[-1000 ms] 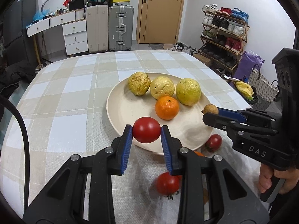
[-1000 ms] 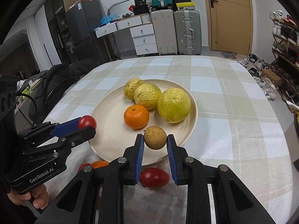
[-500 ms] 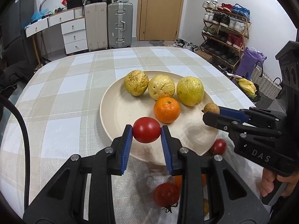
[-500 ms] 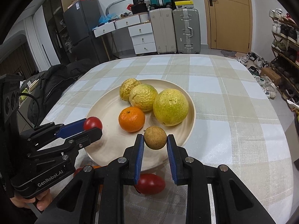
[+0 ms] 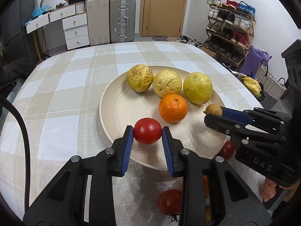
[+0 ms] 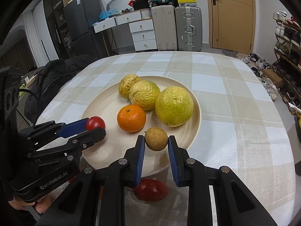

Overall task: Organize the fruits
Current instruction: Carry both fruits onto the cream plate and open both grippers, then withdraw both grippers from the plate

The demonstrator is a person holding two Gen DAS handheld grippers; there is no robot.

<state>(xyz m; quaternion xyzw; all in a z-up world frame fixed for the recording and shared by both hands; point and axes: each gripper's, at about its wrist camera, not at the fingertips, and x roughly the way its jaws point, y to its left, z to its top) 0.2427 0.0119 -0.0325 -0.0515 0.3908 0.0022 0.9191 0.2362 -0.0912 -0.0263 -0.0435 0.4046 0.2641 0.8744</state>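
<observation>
A cream plate [image 5: 120, 111] [image 6: 99, 111] on the checked tablecloth holds three wrinkled yellow fruits [image 5: 167, 83] [image 6: 174, 106] and an orange [image 5: 173, 107] [image 6: 131, 118]. My left gripper [image 5: 147, 132] [image 6: 95, 126] is shut on a red tomato [image 5: 147, 130] [image 6: 96, 122] and holds it over the plate's near left rim. My right gripper [image 6: 156, 143] [image 5: 213, 114] is shut on a small brown round fruit [image 6: 156, 139] [image 5: 213, 109] over the plate's near right part.
Loose fruit lies on the cloth near the plate's front edge: red tomatoes [image 5: 169, 201] [image 5: 227, 146] [image 6: 151, 189] and an orange one [image 5: 205, 184], partly hidden by the grippers. The table edge drops off at the right, with a shoe rack [image 5: 229, 28] and bags beyond.
Both grippers have moved forward over the plate with their fruit still held. The plate and its fruits have not moved.
</observation>
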